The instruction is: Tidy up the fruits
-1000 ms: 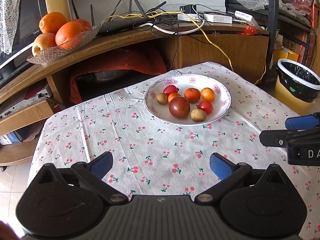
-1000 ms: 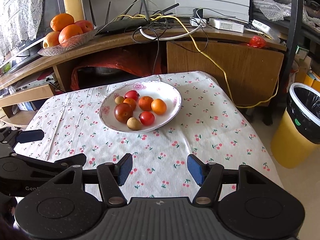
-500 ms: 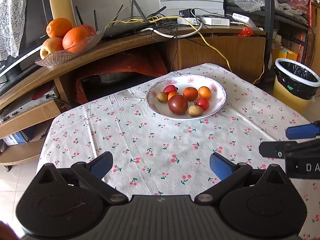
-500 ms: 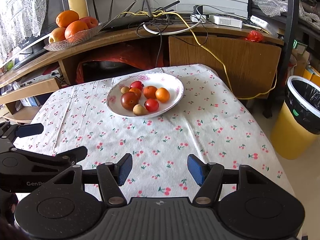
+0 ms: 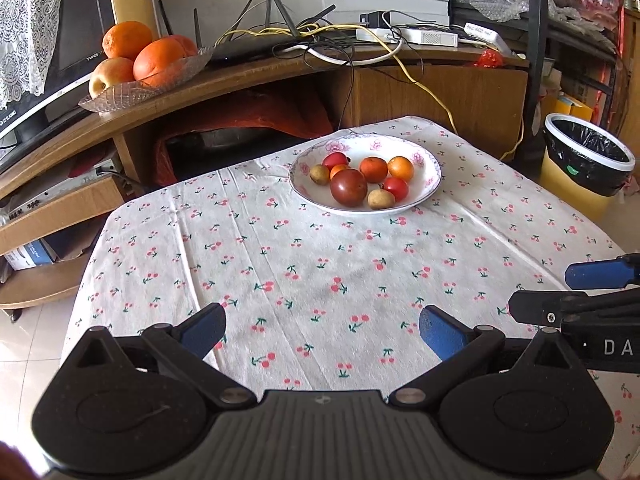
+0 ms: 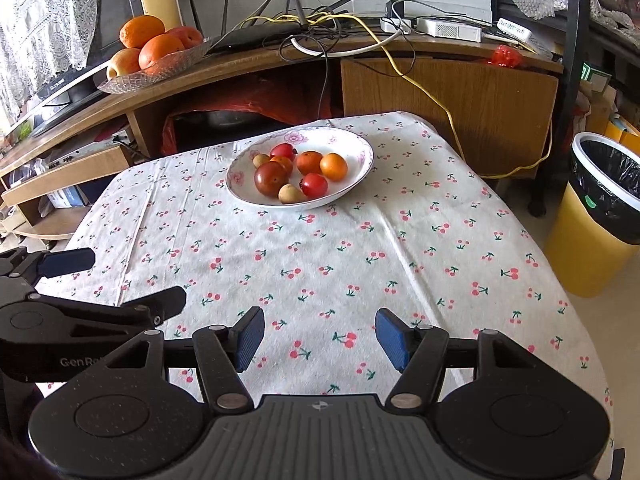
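Moved since 1 s ago: both grippers sit farther back from the floral plate (image 5: pixel 424 152), which shows smaller and higher in both wrist views, with more cherry-print tablecloth (image 5: pixel 320 264) open in front of the fingers.
Left gripper (image 5: pixel 322 330): blue pads spread wide, nothing between them, low over the near part of the cloth.
Right gripper (image 6: pixel 320 338): pads likewise spread and bare, just beside the left one.
Fruits (image 5: pixel 362 180): 7 small pieces lie together in the plate toward the far side of the table: a dark red tomato-like one, 2 smaller red, 2 orange with a 3rd partly hidden, 2 brownish. None lies on the cloth.
Unchanged: the pieces keep the same arrangement across the frames.
Other fruit: oranges and an apple in a glass dish (image 5: pixel 140 88) on the wooden shelf behind.
Meaning for the task: the retreat with bare pads fits either a pause ahead of a reach or a withdrawal after the gathering; the frames do not settle which.
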A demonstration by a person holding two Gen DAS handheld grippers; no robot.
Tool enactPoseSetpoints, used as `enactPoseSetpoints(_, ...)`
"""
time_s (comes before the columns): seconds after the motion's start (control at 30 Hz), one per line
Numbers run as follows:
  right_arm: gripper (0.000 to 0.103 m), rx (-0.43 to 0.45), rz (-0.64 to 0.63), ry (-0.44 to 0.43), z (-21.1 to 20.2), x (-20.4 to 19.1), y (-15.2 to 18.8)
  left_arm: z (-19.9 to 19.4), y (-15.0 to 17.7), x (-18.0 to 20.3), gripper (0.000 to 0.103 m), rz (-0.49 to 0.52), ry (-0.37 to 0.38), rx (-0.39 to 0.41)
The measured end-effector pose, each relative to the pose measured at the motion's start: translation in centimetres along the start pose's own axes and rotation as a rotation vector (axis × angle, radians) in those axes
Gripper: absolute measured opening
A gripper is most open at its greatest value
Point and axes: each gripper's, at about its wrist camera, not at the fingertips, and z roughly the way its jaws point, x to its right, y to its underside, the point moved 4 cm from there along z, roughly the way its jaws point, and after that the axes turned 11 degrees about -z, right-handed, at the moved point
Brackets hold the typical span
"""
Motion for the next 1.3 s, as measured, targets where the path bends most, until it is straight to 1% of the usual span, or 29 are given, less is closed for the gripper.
enactPoseSetpoints(0.43,0.058,-0.015,-0.012,0.002,-0.8,-0.7,1.1,-1.0,1.1,0.2,0.103,0.024,-0.028,0.0)
enactPoseSetpoints(1.3,0.058,-0.041,-0.032,-0.008,-0.6,-1.7,2.1,-1.5,2.4,-0.3,0.103,0.022,-0.07,-0.02)
